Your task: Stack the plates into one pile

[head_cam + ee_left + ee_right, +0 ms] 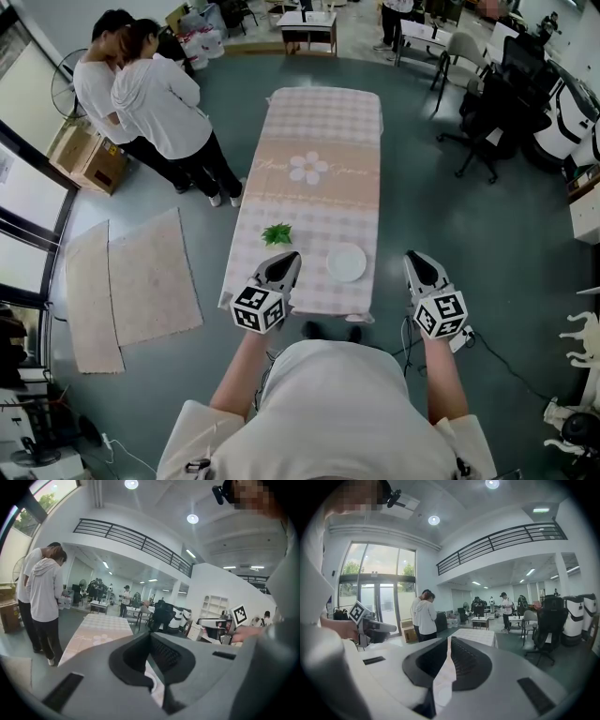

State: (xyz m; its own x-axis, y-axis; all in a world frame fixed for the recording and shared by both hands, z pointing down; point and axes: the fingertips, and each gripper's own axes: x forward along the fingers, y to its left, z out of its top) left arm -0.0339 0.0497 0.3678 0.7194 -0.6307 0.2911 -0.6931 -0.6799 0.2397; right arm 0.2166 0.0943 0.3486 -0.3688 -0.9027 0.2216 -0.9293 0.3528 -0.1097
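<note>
Between the left tongs [291, 257] and right tongs [415, 259], on the near end of the surface [323, 131]: one white pile of plates [347, 262], untouched. Both tongs pressed together, empty. No stray plate visible; stacking seemingly done. Just beyond left tongs, a green sprig [277, 233].

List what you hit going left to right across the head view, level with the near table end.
floor rugs → left gripper → white plate → right gripper. The green plant is left out because it overlaps the left gripper's span.
</note>
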